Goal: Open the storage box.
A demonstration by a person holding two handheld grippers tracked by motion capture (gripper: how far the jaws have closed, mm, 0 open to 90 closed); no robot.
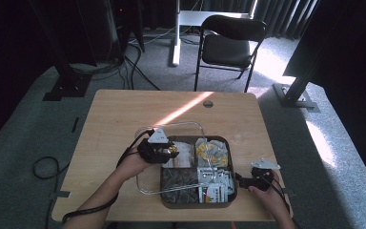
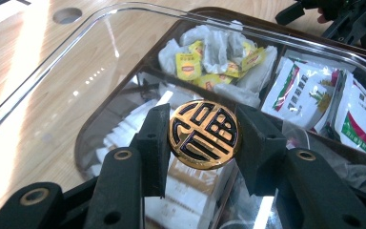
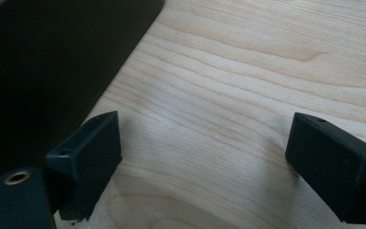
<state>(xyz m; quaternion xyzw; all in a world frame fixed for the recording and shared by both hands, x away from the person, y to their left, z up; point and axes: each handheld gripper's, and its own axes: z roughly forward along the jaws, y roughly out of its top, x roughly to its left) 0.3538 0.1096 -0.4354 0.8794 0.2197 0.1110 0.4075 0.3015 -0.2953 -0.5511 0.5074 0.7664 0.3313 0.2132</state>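
My left tongs are pinching the round gold knob on the clear lid. One jaw sits on each side of the knob, and it is tight between them. The lid is tipped and slid off to one side of the dark box, so I think I am lifting it off.

To do this well, I should keep my squeeze firm and lift slowly and straight. The knob is small and smooth, so I think it could slip if I tilt too much.

Under the lid, past my left tongs, I see yellow tea bags and white packets in their own parts of the box.

My right tongs are wide apart and hold nothing. They rest on the wooden table, with the box wall just beside one jaw.
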